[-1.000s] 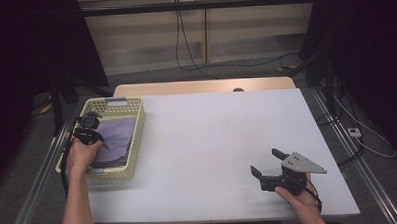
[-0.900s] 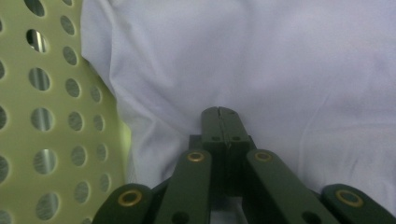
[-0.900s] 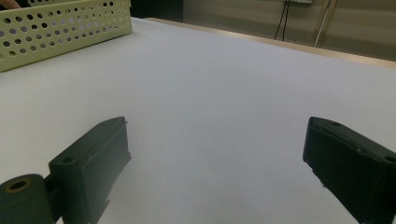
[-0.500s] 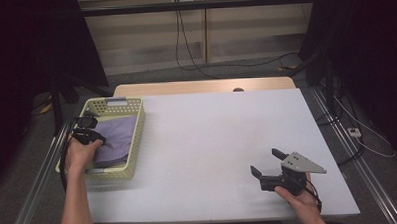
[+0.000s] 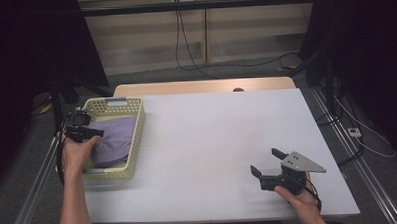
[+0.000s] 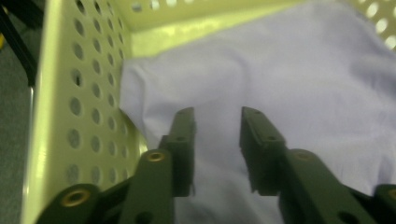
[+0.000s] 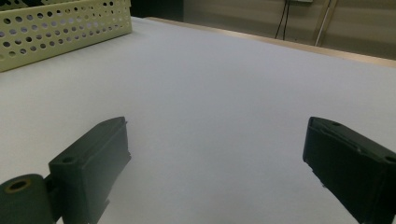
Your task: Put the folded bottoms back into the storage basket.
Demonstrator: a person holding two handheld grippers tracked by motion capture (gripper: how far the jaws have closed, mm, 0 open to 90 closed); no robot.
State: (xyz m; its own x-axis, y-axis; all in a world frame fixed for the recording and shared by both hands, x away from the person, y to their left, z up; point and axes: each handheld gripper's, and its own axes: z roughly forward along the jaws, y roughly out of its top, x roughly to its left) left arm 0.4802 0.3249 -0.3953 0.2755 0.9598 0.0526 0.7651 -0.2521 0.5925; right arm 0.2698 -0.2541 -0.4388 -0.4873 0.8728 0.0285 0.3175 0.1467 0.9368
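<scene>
The left gripper [image 6: 217, 122], jaws narrowly parted and empty, hangs just above the cloth [image 6: 289, 79] near the basket [image 5: 137, 146] wall.

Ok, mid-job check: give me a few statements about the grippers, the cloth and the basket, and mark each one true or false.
1. The lilac cloth lies inside the pale yellow basket. True.
2. The left gripper has its jaws shut tight on the cloth. False: a gap shows between the jaws, which sit just over the cloth.
3. The right gripper is wide open with nothing between its jaws. True.
4. The right gripper is over the basket. False: it is over the bare white table, far from the basket.
5. The basket's walls are perforated. True.
</scene>
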